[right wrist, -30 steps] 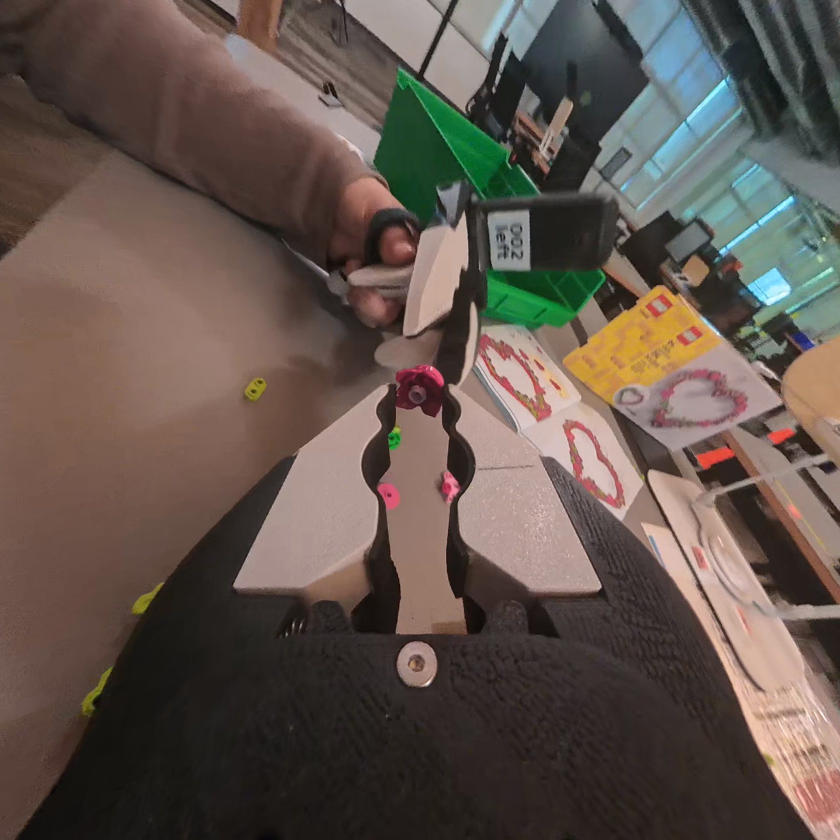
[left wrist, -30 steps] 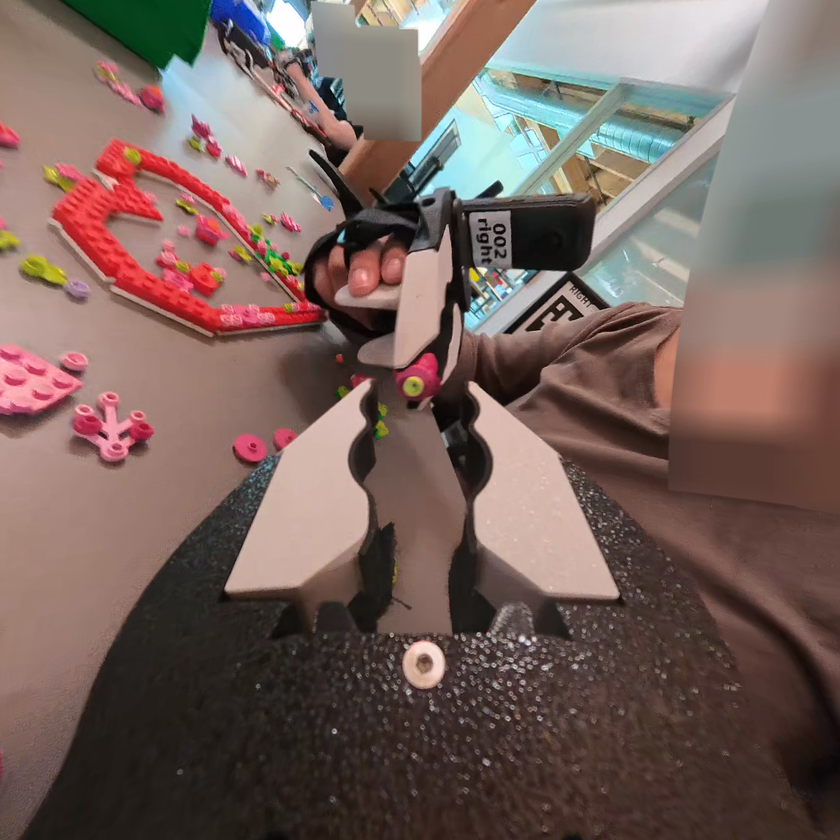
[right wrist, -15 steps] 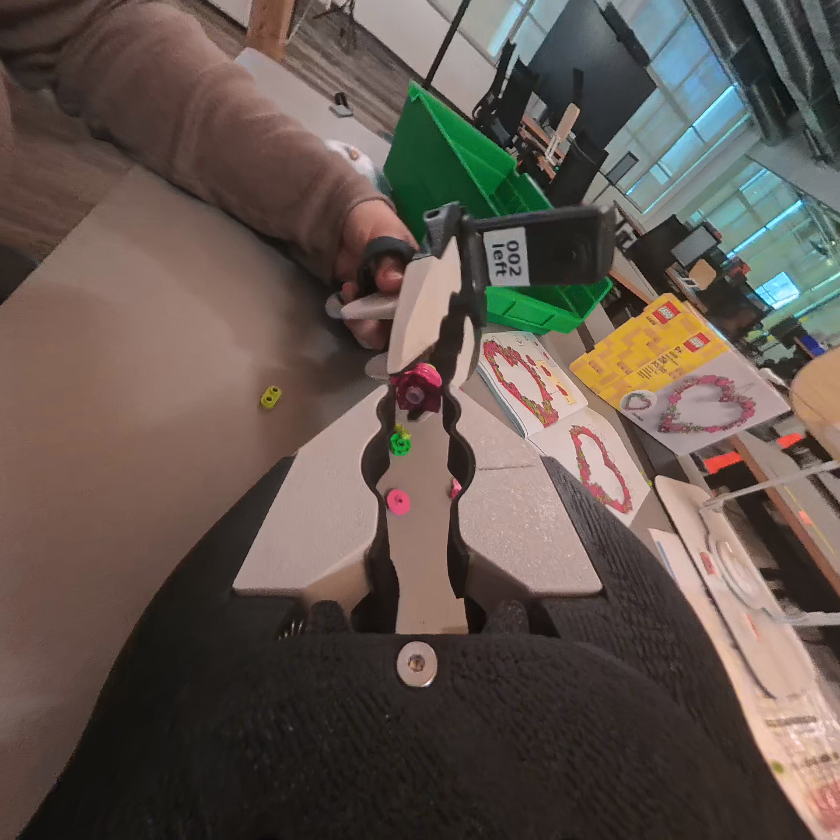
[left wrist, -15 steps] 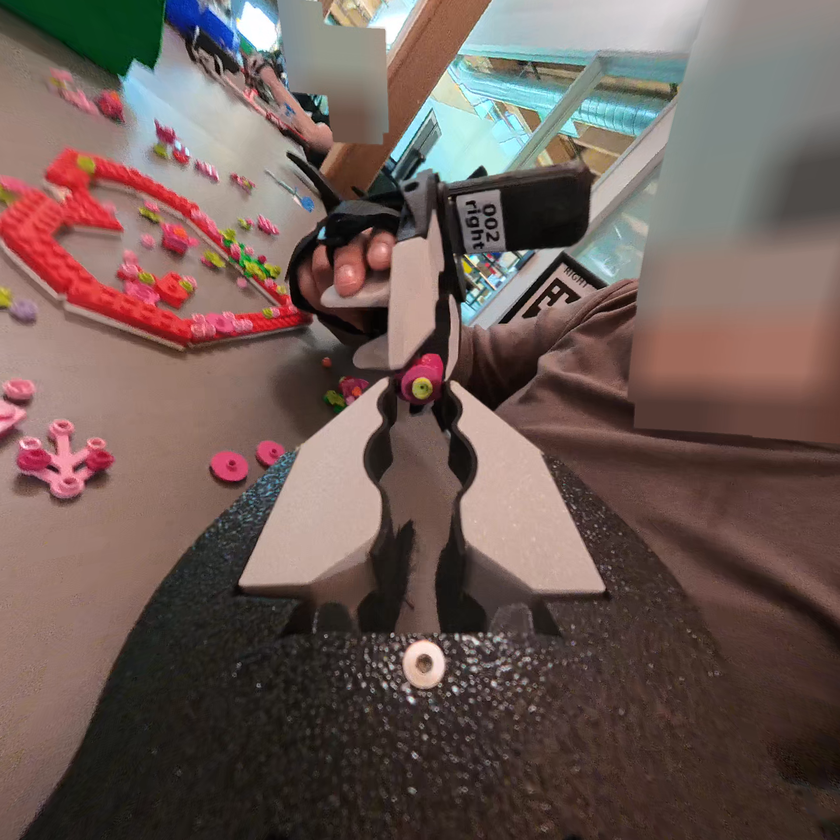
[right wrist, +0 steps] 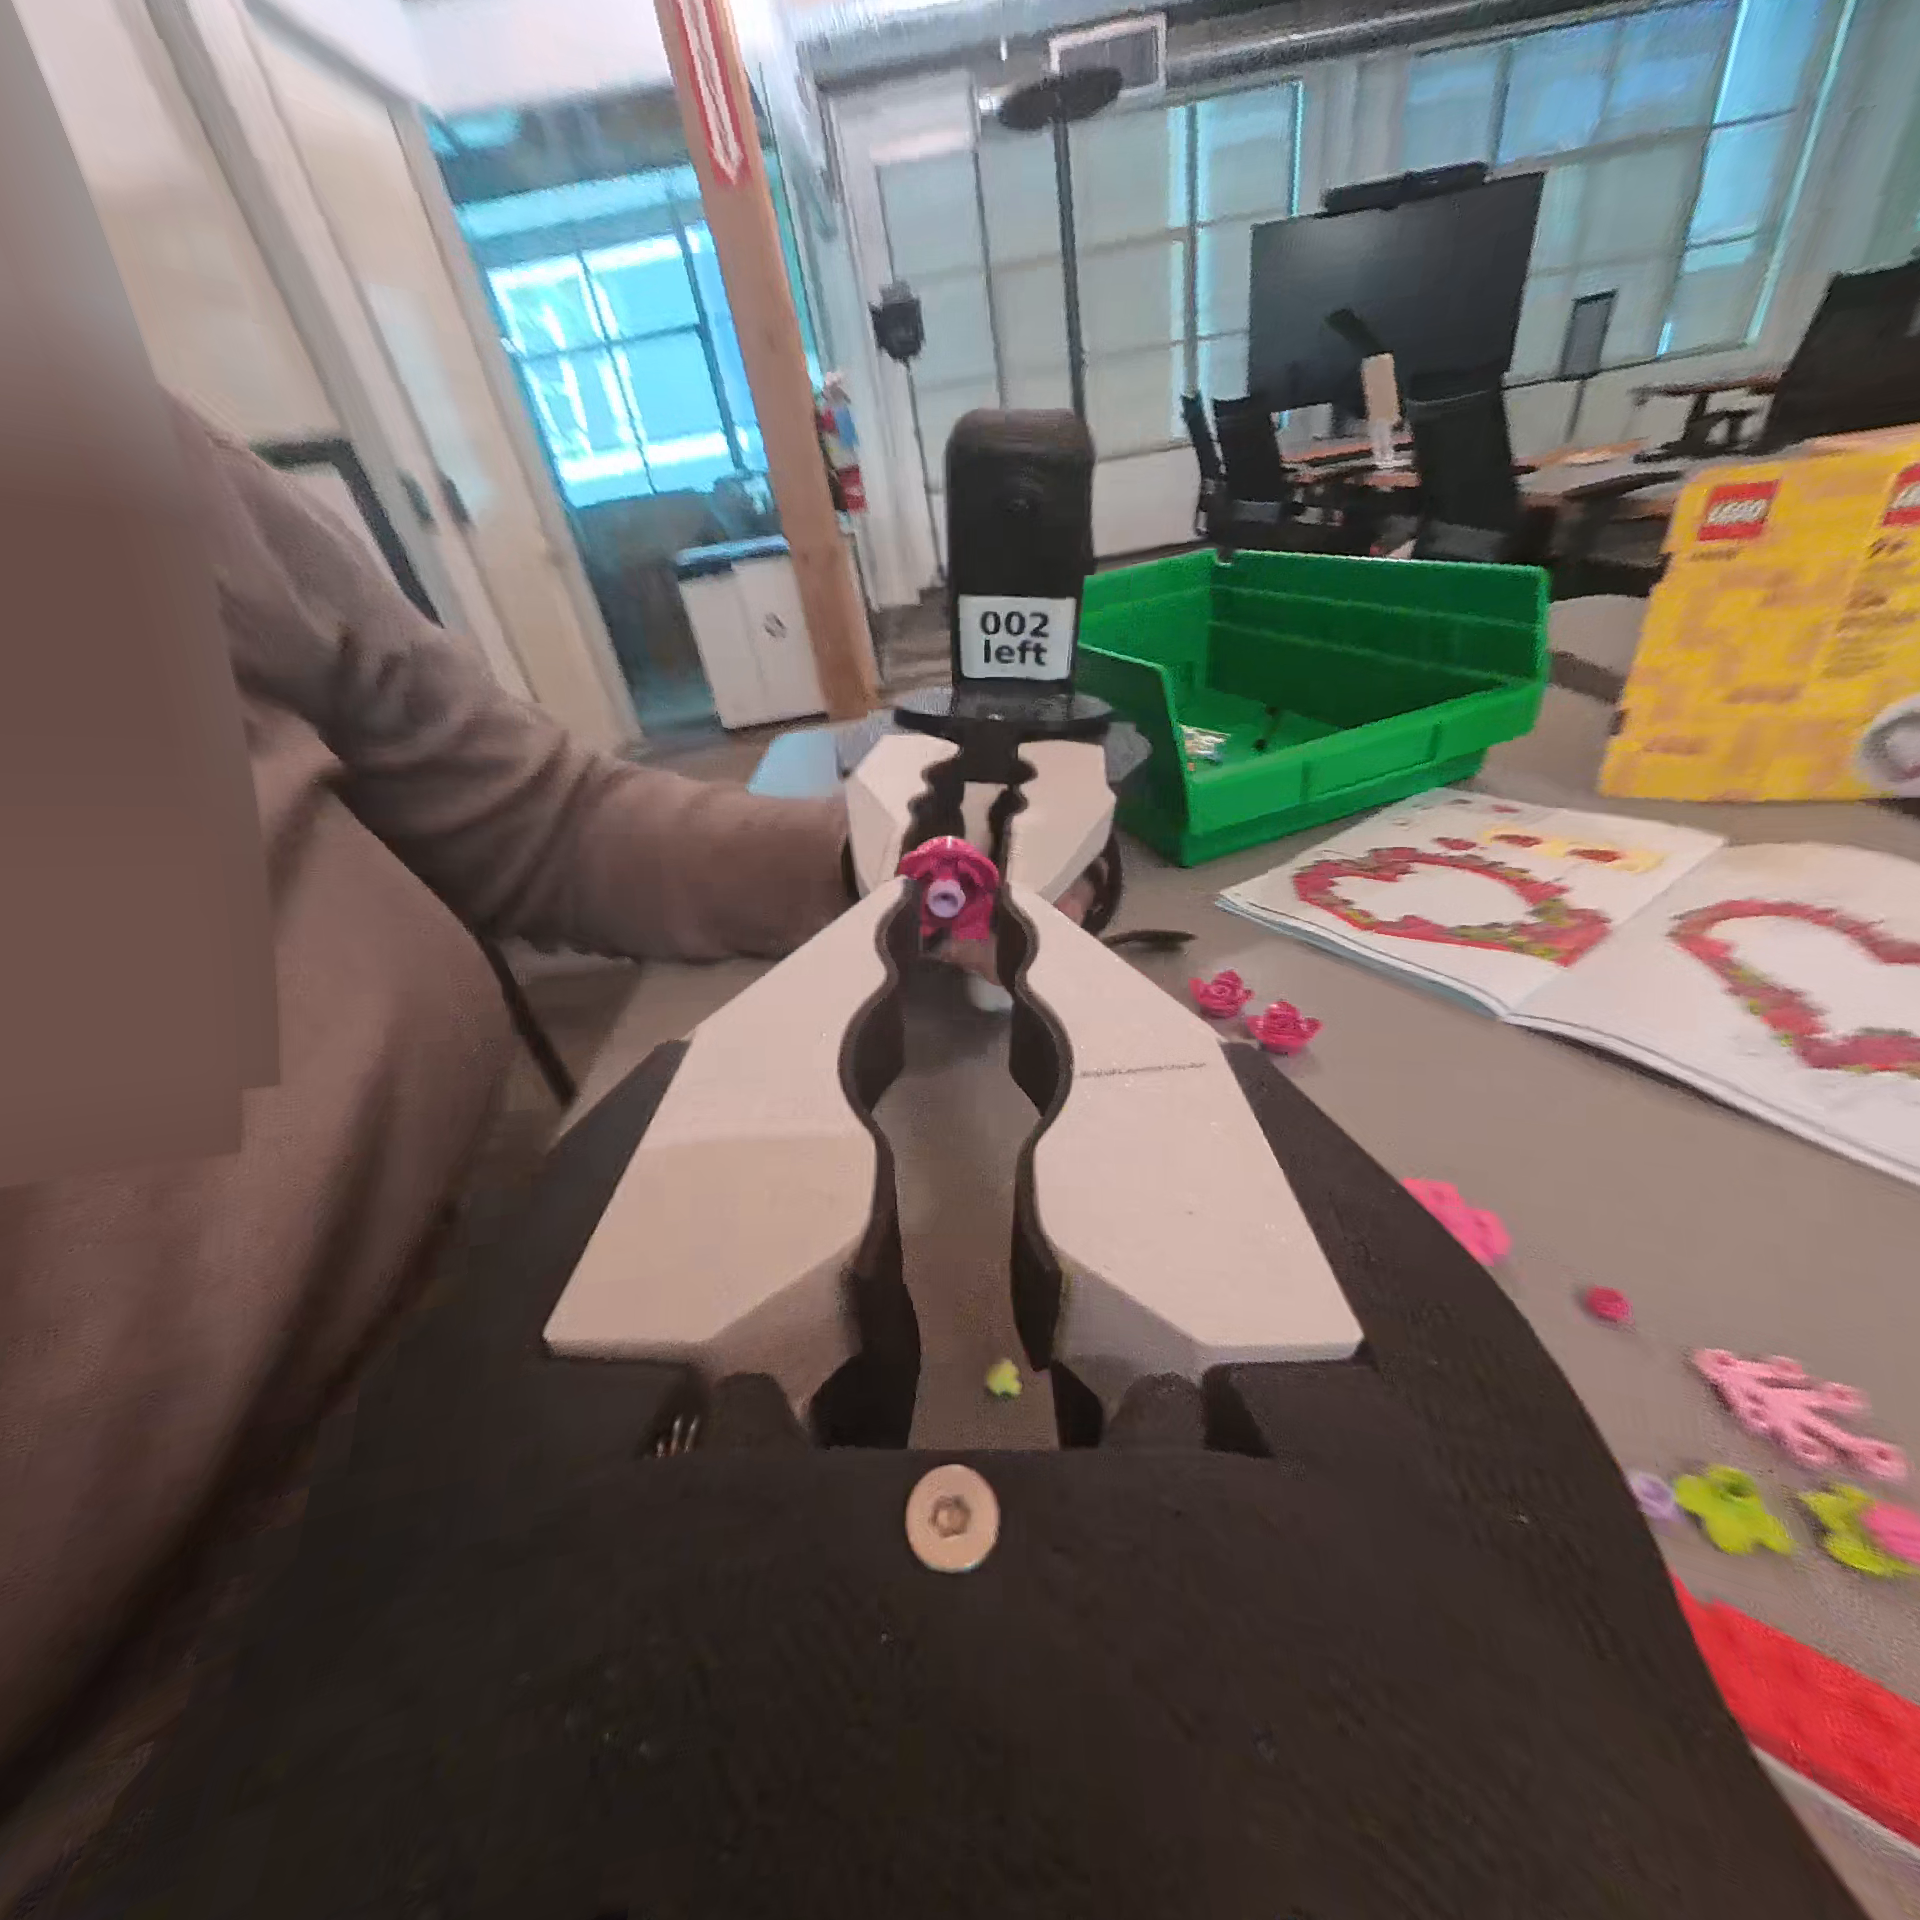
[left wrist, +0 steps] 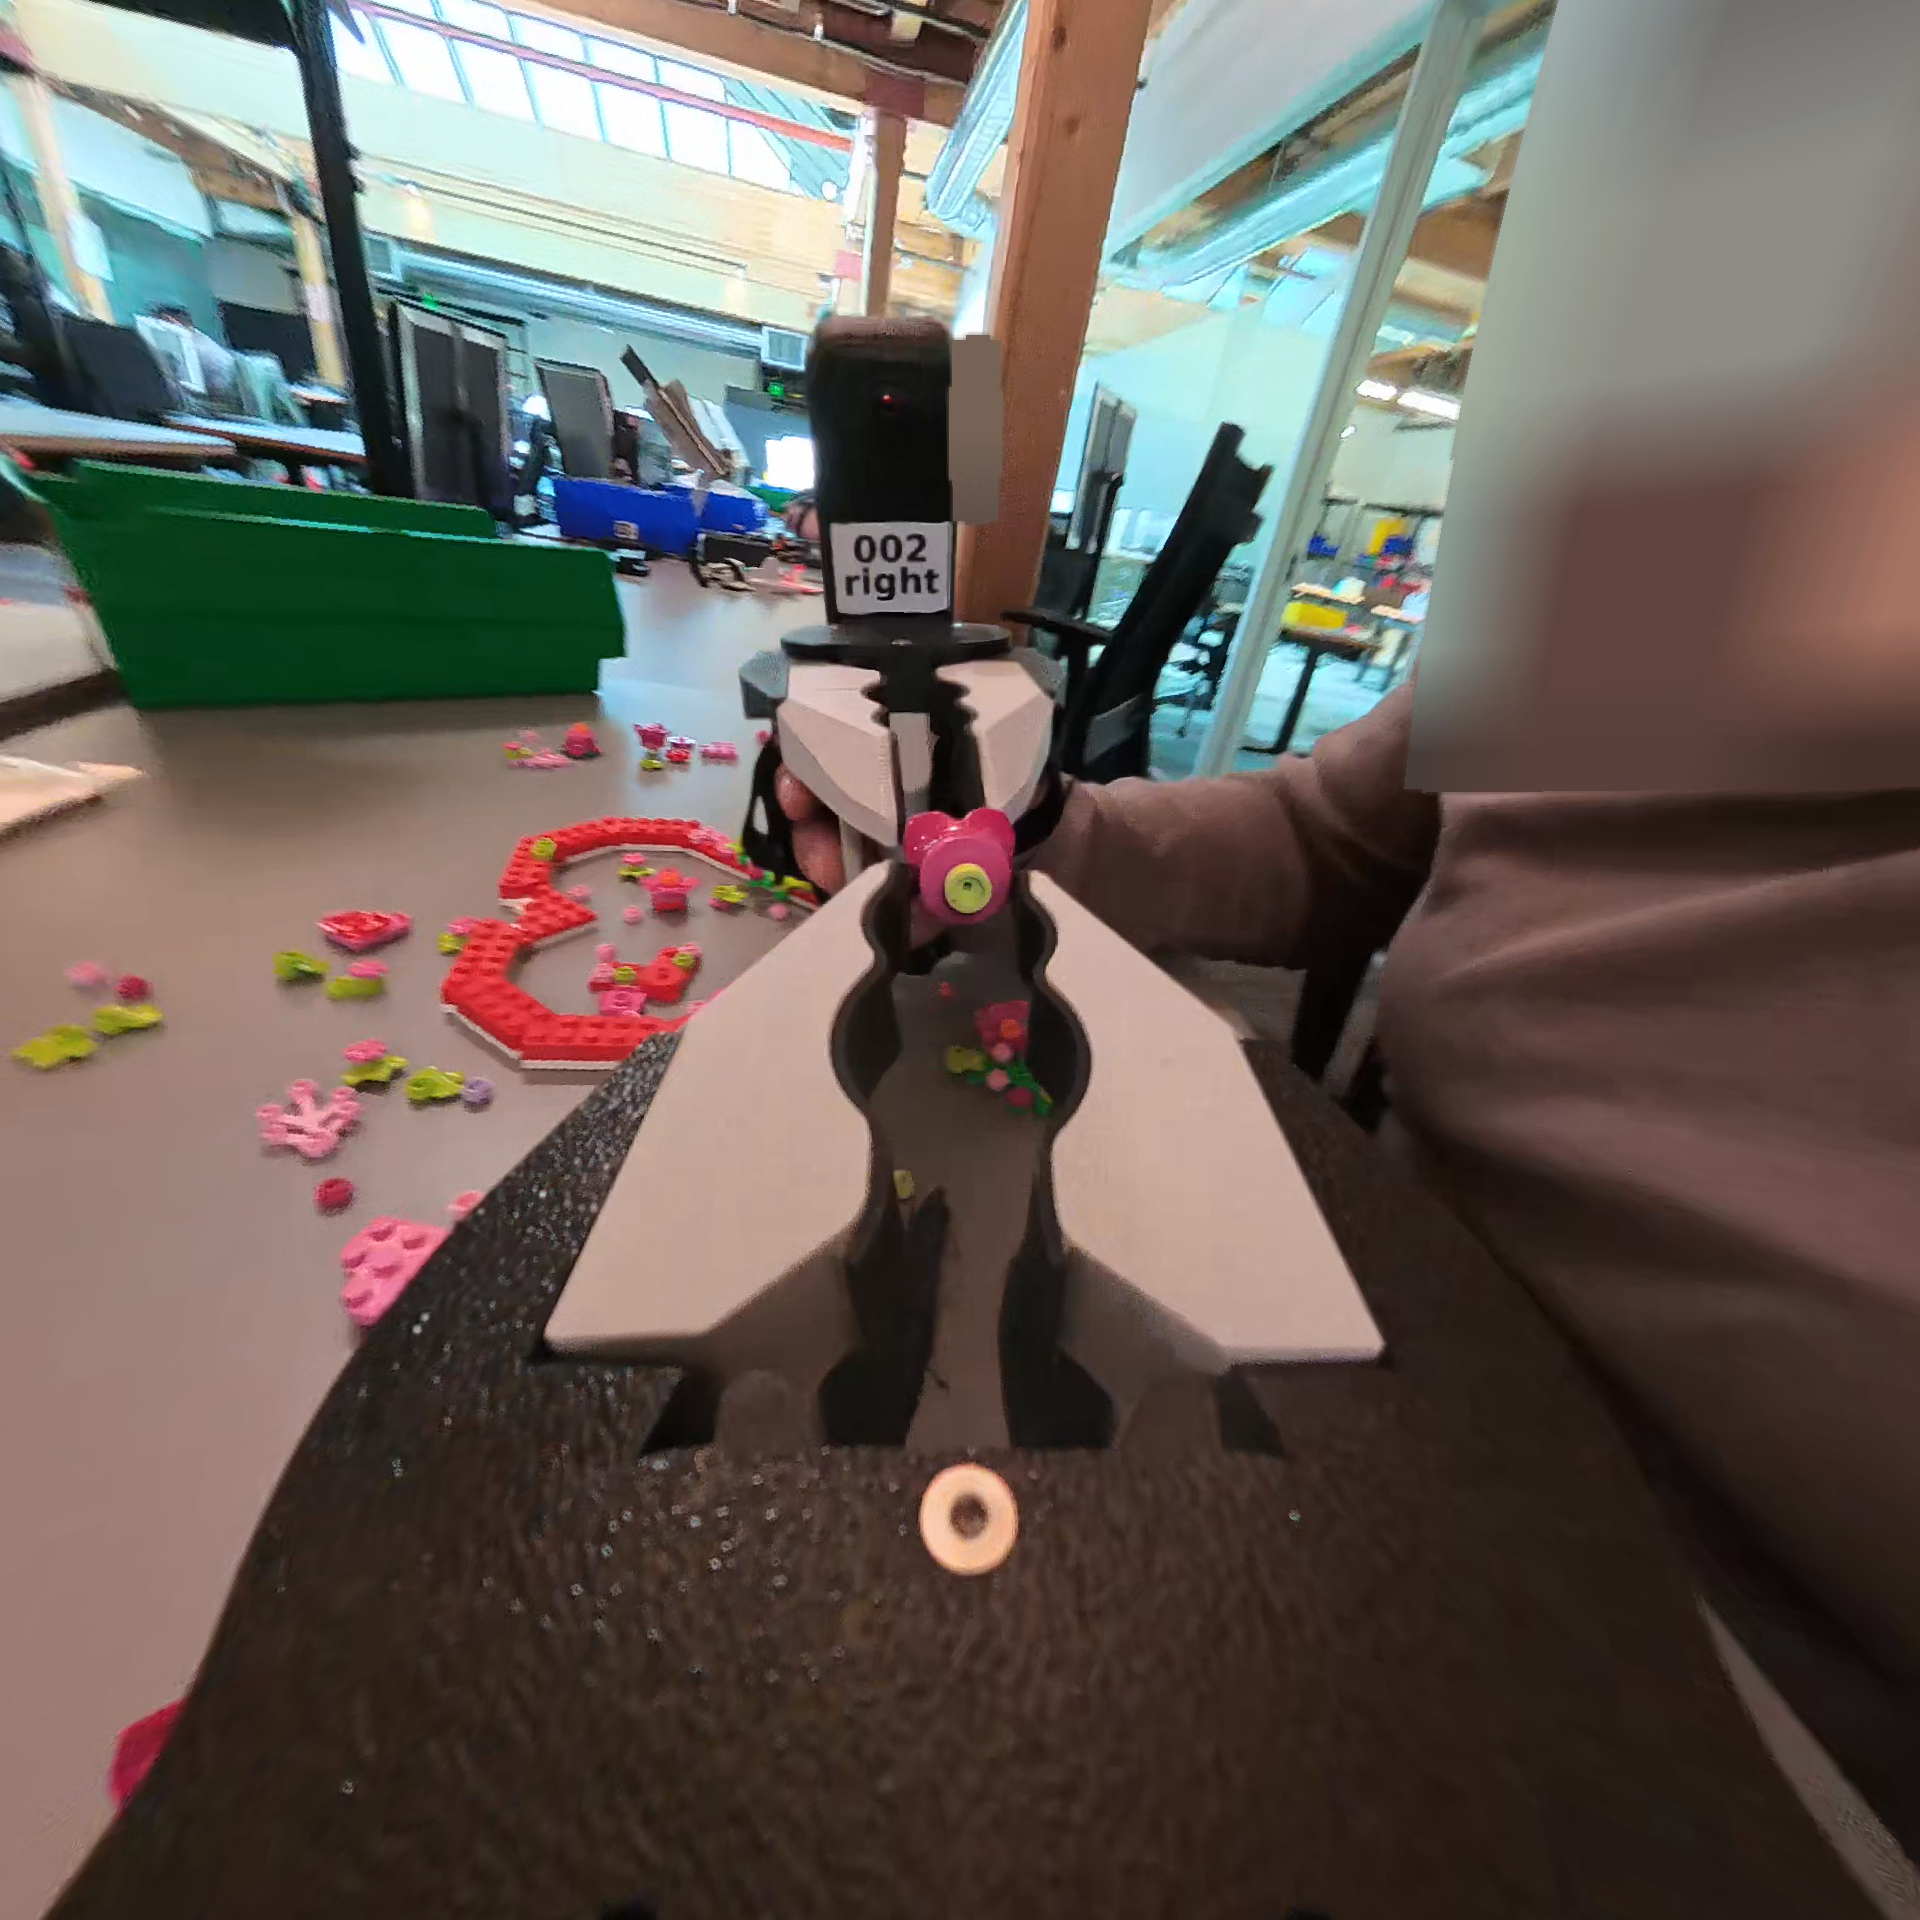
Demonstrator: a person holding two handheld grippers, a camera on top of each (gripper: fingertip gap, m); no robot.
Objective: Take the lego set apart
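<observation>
Both grippers levelled upright | green bin (right wrist: 1340,717): few loose bits inside

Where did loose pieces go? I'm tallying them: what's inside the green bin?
In the right wrist view the green bin shows a few small pieces on its floor. The left gripper and the bin's near wall hide the rest.
</observation>
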